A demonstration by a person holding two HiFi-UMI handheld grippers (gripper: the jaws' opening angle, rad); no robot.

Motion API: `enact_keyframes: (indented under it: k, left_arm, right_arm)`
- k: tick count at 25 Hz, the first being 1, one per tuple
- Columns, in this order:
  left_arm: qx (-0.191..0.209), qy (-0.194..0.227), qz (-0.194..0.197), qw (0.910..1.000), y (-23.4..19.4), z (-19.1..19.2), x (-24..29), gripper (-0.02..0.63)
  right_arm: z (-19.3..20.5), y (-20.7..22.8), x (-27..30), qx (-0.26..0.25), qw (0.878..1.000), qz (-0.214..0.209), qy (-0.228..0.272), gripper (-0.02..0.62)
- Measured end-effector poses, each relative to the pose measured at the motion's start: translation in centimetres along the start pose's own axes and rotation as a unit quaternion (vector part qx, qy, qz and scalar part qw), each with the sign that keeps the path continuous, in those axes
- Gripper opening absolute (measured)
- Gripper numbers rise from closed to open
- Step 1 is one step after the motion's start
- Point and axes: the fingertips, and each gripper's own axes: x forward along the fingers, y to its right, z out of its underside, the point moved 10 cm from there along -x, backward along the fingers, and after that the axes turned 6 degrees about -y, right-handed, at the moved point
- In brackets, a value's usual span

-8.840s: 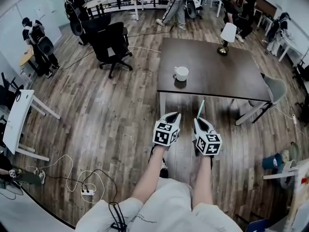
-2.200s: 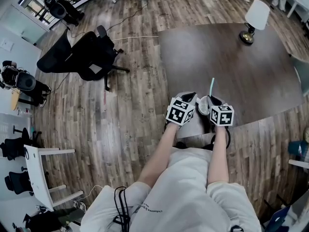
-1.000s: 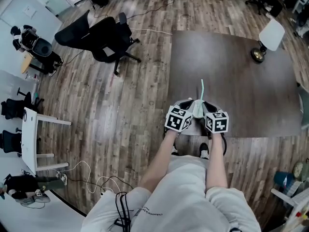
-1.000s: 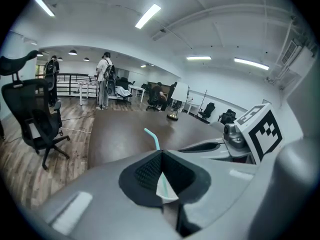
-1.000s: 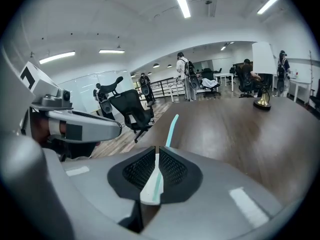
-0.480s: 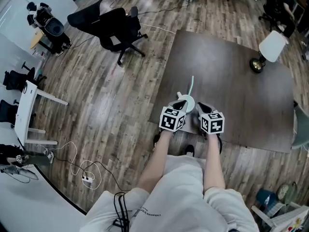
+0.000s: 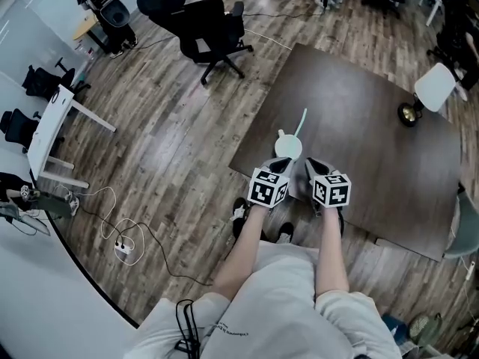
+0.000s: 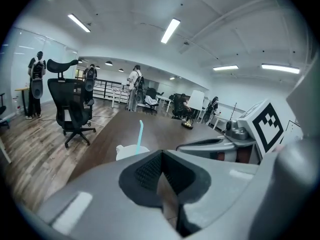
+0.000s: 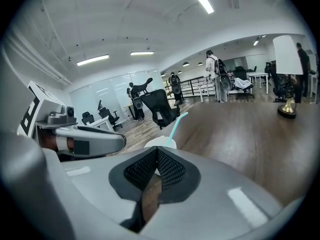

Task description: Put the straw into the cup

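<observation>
The white cup (image 7: 287, 147) stands on the dark table (image 7: 359, 140), near the edge that is closest to the person. The straw (image 7: 301, 121) is light green and it is in the cup. Its lower end is inside and its upper part leans out over the rim, away from the person. The left gripper (image 7: 281, 164) and the right gripper (image 7: 313, 165) are held side by side just behind the cup, on the person's side, and both point toward it. In the left gripper view the jaws of the left gripper (image 8: 161, 176) are pressed together at the tips with nothing between them. The cup (image 8: 131, 151) with the straw (image 8: 139, 136) is seen just beyond the jaws, a little to the left, and its lower part is hidden by them. In the right gripper view the right gripper (image 9: 156, 169) also has its jaws closed and is empty. The cup (image 9: 161, 143) is right past the jaw tips and the straw (image 9: 176, 125) leans to the right there. A lamp (image 7: 430, 92) with a white shade stands at the far side of the table, well apart from the cup. A black chair (image 7: 213, 32) is on the wooden floor (image 7: 165, 148) beyond the table's left corner.
</observation>
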Motion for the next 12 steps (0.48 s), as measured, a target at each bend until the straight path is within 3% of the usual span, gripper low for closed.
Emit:
enact_keyframes:
  k: [5, 12]
  left_arm:
    - [-0.018, 0.005, -0.021, 0.9996, 0.03, 0.88, -0.46, 0.000]
    - [-0.007, 0.003, -0.030, 0.9995, -0.08, 0.22, -0.81, 0.000]
  right_arm:
    - [0.57, -0.49, -0.48, -0.016, 1.000, -0.012, 0.003, 0.026]
    - [0.00, 0.01, -0.68, -0.019, 1.000, -0.011, 0.007, 0.026]
